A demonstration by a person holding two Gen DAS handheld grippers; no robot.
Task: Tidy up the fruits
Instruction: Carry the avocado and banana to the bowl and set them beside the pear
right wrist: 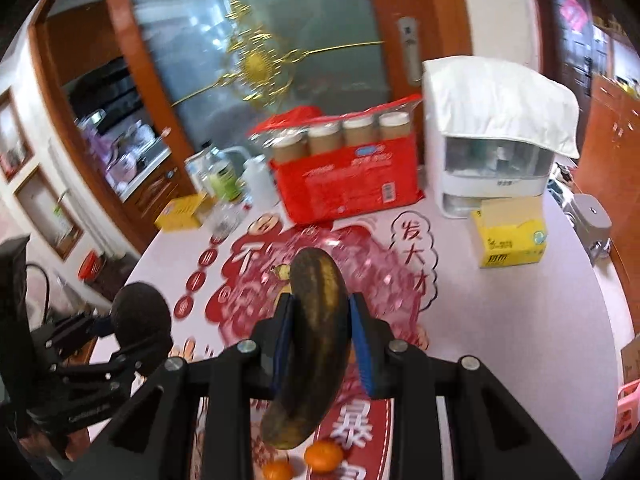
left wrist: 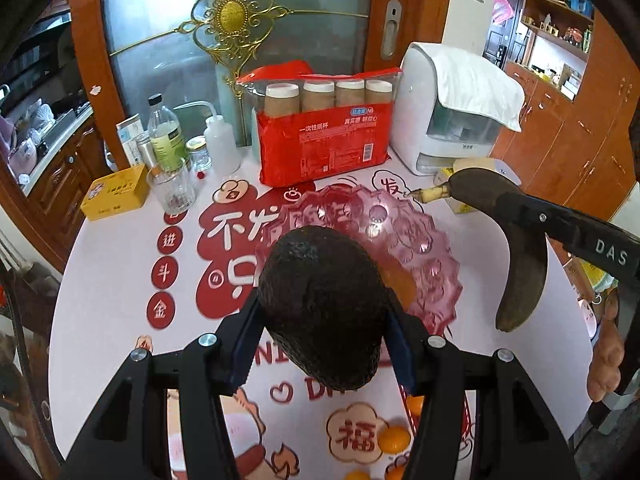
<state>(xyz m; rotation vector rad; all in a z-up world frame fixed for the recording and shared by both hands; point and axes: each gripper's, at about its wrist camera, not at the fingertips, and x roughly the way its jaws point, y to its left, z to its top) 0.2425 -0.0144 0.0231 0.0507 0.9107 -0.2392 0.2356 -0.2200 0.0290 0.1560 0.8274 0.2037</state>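
I have a fruit in each hand and both are off the table. My left gripper (left wrist: 322, 320) is pinching a dark, bumpy avocado (left wrist: 322, 308), pads pressed on its sides; it hangs above the near rim of the pink glass bowl (left wrist: 424, 248), which sits at the centre of the round table (left wrist: 108, 280). My right gripper (right wrist: 322, 344) is clamped across the middle of an overripe, nearly black banana (right wrist: 314, 344); in the left wrist view that banana (left wrist: 516, 248) floats at about three o'clock of the bowl, stem toward the far side.

As I judge it, the sorting is barely begun. The only thing I can make out in the bowl is an orange shape (left wrist: 400, 286) seen through the glass behind the avocado, and I can't tell whether it lies inside or under it. Several small mandarins (left wrist: 394, 439) lie loose on the tablecloth at the six o'clock edge, near me. So these two need placing, then the mandarins gathered.
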